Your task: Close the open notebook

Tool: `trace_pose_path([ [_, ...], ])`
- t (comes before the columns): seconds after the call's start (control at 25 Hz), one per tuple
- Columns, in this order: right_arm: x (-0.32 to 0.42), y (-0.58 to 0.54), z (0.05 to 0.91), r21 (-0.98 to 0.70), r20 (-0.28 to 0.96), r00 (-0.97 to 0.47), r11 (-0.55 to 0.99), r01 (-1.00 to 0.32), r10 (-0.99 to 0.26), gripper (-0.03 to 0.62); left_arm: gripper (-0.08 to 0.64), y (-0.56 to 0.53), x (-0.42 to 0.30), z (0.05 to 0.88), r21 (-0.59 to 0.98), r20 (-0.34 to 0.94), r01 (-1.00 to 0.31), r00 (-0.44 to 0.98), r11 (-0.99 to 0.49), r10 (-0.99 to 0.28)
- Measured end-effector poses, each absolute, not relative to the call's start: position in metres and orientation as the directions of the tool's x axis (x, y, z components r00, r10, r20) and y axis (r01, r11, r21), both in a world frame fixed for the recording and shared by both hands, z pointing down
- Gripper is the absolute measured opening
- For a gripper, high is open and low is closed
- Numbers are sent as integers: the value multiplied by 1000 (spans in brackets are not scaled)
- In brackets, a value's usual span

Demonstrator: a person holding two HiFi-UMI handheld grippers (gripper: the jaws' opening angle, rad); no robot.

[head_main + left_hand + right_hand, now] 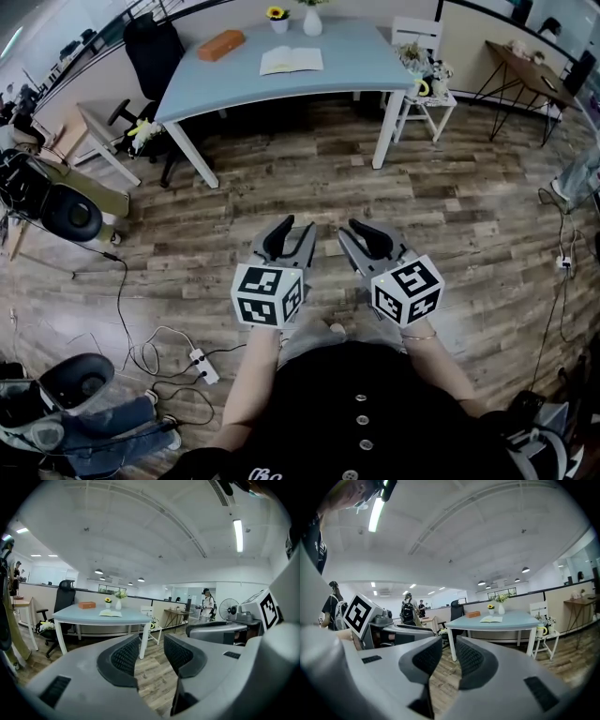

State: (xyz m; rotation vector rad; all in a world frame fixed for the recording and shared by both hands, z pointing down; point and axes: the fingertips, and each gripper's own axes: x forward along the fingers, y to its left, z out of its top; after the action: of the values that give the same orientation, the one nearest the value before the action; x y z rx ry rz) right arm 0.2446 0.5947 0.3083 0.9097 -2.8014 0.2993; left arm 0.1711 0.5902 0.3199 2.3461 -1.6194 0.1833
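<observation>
an orange box (221,44) and a white vase (312,21) sit on the pale blue table (361,54); a black office chair (150,52) stands just beside it.

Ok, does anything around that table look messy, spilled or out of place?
Nothing looks spilled or damaged. The notebook lies open on the table. The only untidy spot is the floor at the left of the head view, where a loose cable and a power strip trail across the boards.
</observation>
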Motion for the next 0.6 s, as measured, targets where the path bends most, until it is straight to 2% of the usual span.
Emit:
trace_pose_path([
  [0.2, 252, 587, 316, -134, 258, -785, 784, -606, -563, 145, 212, 586, 166, 323, 162, 260, -952, 294, -259, -920],
  [0.36, 252, 578, 324, -133, 281, -770, 772, -622, -573, 198, 216, 578, 155, 325, 179, 246, -956, 272, -233, -930],
  [0.6, 247, 546, 327, -139, 286, -742, 740, -658, -606, 230, 216, 547, 148, 333, 175, 271, -945, 317, -277, -909],
])
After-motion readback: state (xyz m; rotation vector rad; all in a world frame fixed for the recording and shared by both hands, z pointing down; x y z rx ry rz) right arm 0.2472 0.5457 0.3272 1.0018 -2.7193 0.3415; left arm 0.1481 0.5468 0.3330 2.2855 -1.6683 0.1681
